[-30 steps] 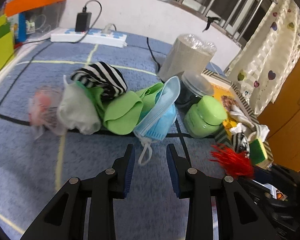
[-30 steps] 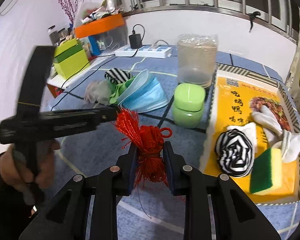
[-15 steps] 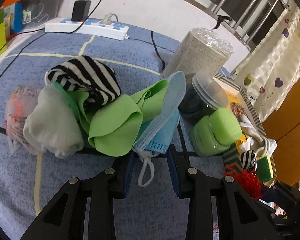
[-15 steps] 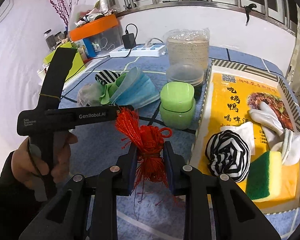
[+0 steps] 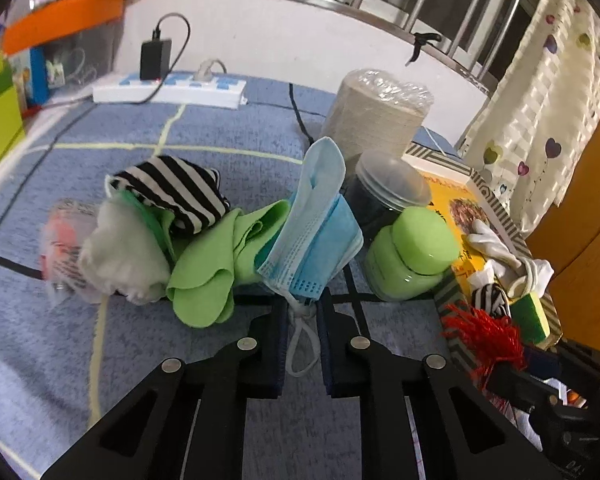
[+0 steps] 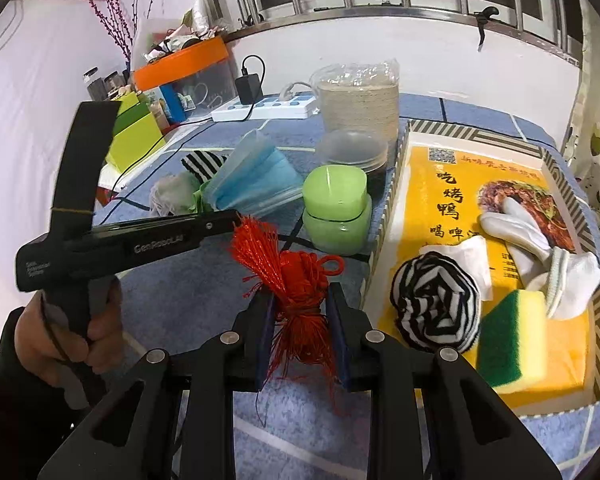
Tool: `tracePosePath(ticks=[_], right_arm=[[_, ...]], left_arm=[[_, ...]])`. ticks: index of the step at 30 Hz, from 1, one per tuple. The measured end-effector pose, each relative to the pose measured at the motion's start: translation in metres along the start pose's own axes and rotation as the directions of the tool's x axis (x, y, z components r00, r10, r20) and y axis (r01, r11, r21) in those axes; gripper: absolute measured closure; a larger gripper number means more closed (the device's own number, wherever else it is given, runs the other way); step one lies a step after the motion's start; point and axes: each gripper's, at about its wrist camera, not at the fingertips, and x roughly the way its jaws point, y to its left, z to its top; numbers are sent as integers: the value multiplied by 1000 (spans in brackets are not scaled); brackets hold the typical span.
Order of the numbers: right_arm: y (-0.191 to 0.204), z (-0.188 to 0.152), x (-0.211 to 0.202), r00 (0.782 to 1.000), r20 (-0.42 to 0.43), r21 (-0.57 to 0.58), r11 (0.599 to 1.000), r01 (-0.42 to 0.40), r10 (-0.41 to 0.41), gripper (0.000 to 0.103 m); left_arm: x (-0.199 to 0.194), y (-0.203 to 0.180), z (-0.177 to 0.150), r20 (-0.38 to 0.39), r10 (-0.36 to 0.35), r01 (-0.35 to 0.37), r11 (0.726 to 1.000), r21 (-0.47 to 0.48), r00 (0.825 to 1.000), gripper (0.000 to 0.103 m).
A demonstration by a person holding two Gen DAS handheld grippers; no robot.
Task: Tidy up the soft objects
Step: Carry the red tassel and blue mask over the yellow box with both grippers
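Note:
My left gripper stands with its jaws close around the white ear loop of a blue face mask, at the near edge of a pile with a green cloth, a striped sock and a white sock. My right gripper is shut on a red tassel and holds it above the blue cloth table, left of the yellow tray. The tray holds a striped sock ball, a sponge and white gloves.
A green jar, stacked clear lids and a wrapped stack of cups stand between the pile and the tray. A power strip with cables lies at the back. Green and orange boxes stand at the left.
My left gripper moved forward to the mask and its jaws narrowed around the ear loop. My right gripper, with the tassel, shifted slightly closer to the tray.

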Motion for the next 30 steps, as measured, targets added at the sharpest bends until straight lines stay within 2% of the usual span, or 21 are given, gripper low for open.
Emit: tracePosePath(ticks=[9, 16, 30], right_arm=[[4, -7, -24, 999, 38, -2, 1000, 7, -6, 77], [7, -12, -44, 997, 74, -2, 1000, 12, -12, 77], [2, -21, -73, 991, 129, 22, 999, 32, -35, 77]], left_arm=[[-39, -16, -12, 56, 34, -37, 998, 47, 998, 90], [-66, -32, -21, 95, 31, -39, 996, 83, 995, 90], [-93, -62, -31, 137, 26, -46, 988, 145, 990, 90]])
